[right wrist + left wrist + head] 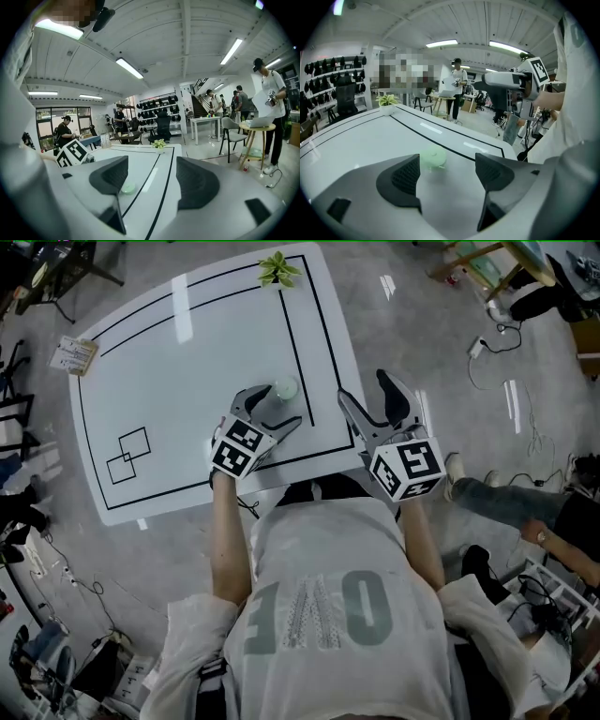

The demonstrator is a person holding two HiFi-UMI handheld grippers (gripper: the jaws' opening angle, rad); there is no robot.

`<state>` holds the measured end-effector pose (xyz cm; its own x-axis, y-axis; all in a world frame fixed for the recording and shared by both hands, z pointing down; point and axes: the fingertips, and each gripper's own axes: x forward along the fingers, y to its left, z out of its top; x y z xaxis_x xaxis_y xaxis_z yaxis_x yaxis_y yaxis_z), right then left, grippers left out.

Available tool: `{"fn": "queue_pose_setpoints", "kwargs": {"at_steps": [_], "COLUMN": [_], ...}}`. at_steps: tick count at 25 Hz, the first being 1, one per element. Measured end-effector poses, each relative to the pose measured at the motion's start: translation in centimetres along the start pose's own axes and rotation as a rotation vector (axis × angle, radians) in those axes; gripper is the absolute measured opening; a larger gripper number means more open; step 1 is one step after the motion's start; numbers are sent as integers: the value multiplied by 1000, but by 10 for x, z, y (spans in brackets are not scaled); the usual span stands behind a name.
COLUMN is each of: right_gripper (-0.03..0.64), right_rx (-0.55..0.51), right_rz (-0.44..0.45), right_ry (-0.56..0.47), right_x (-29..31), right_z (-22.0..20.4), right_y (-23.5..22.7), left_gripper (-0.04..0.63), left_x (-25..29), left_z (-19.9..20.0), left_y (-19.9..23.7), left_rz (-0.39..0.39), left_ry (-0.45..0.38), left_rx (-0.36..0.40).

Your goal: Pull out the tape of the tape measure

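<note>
A small round pale-green tape measure (286,387) lies on the white table (150,381), just inside the black border line. My left gripper (275,409) hovers open just short of it; the left gripper view shows the tape measure (431,159) ahead between the spread jaws, with nothing touching it. My right gripper (370,395) is open above the table's right edge, with nothing between its jaws. From the right gripper view the tape measure (127,188) peeks out beside the left jaw.
A small potted plant (278,269) stands at the table's far edge. Black lines border the tabletop, with two overlapping squares (128,454) drawn at the near left. People, chairs and side tables (206,123) fill the room beyond. A person's legs (511,498) stretch out on the floor at right.
</note>
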<state>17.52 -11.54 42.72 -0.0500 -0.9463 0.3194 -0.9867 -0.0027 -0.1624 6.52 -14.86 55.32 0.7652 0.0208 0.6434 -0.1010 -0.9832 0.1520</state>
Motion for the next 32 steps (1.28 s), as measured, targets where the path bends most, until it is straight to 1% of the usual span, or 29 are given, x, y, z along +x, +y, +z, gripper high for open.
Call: {"fn": "queue_pose_setpoints", "kwargs": {"at_steps": [4, 9, 14, 17, 19, 20, 22, 24, 26, 29, 32], "right_gripper": [327, 326, 325, 325, 325, 325, 326, 326, 327, 325, 327], "right_rx": [3, 4, -3, -3, -5, -6, -4, 1, 5, 10, 15], "right_rz": [-5, 1, 29, 44, 46, 45, 43, 40, 37, 33, 23], "right_ry": [2, 1, 6, 9, 14, 17, 23, 27, 31, 36, 44], "right_x": [-1, -2, 3, 3, 3, 3, 3, 4, 6, 9, 11], "right_z": [0, 2, -1, -3, -6, -7, -8, -9, -10, -10, -12], "right_y": [-2, -3, 4, 7, 6, 5, 3, 1, -1, -4, -9], "left_gripper": [347, 347, 347, 345, 345, 345, 345, 345, 345, 345, 342], "left_x": [7, 8, 10, 6, 1, 0, 1, 5, 11, 18, 22], "left_z": [0, -1, -5, -3, 1, 2, 3, 6, 7, 3, 3], "left_y": [3, -11, -34, -27, -10, -1, 12, 16, 15, 12, 11], "left_rz": [-7, -23, -74, -45, -2, 16, 18, -12, -45, -99, -130], "left_ry": [17, 47, 65, 48, 44, 55, 99, 137, 165, 198, 200], "left_rx": [2, 5, 26, 52, 91, 121, 200, 284, 346, 388, 407]}}
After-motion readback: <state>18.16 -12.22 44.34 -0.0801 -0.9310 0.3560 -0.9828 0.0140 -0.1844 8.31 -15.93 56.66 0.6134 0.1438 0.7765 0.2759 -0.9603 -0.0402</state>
